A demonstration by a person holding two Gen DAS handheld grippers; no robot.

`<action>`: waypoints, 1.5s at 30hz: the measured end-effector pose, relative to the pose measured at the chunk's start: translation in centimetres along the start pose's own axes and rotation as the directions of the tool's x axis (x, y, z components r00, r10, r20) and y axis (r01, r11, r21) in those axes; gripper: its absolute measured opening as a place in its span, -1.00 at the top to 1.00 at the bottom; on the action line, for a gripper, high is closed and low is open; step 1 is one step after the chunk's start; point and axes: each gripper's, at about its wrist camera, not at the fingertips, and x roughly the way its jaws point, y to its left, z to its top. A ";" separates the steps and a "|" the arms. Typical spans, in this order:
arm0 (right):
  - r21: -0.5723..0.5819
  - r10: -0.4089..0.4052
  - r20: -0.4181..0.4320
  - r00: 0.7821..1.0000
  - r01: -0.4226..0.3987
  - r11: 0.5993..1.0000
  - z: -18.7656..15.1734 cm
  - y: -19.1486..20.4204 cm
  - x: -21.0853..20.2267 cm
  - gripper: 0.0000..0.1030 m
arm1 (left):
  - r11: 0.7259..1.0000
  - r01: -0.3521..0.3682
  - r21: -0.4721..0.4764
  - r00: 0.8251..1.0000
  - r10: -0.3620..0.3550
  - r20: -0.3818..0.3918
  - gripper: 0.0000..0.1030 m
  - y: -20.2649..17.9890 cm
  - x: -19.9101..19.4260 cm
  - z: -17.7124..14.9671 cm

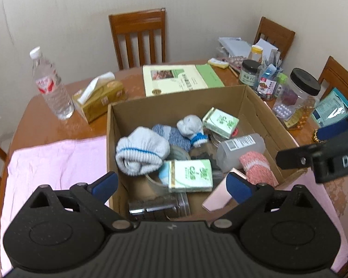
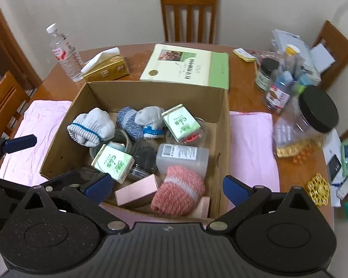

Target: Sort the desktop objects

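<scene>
Right wrist view first, and the big wooden table (image 2: pixel 136 53) is crowded all the way round, with a pink cloth (image 2: pixel 252 139) under the cardboard box (image 2: pixel 222 125) at its middle. That box is where the sorting things sit, piled loosely: rolled socks, two green packets, a clear plastic bottle (image 2: pixel 182 156) on its side, a pink carton (image 2: pixel 136 191).

Biggest risk, I'd say, is the box itself. The right gripper (image 2: pixel 165 186) hangs wide open and empty, straddling the near right corner, one pad inside and one outside the wall. Drop straight down from here and a finger lands on cardboard, shoving the whole box across the cloth.

Next down, the black-lidded jar (image 2: pixel 313 118) and the cluster of small bottles stand just beside the box on the right; a sideways swing could topple them.

Inside, the pink sock (image 2: pixel 178 191) lies against the bottle and carton, so a careless pinch may drag a neighbour up too.

Left wrist view now: the left gripper (image 1: pixel 172 184) is also spread open, holding nothing, poised over the green packet (image 1: pixel 190 176) at the near wall. Both tools are close together, and a collision looks possible.
</scene>
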 end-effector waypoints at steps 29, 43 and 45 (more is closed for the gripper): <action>0.055 0.010 0.002 1.000 -0.010 0.998 -3.6 0.3 -2.8 -1.00 | 0.992 0.026 -0.125 0.999 -0.031 -0.040 -0.93 0.1 -1.8 -0.2; 0.055 0.013 0.012 1.000 -0.014 0.998 -4.1 0.9 -3.4 -1.00 | 0.991 0.038 -0.127 0.999 -0.042 -0.034 -0.93 0.6 -2.4 -0.7; 0.056 0.010 0.015 1.000 -0.011 0.998 -4.1 1.0 -3.5 -1.00 | 0.991 0.039 -0.126 0.999 -0.043 -0.033 -0.93 0.7 -2.4 -0.7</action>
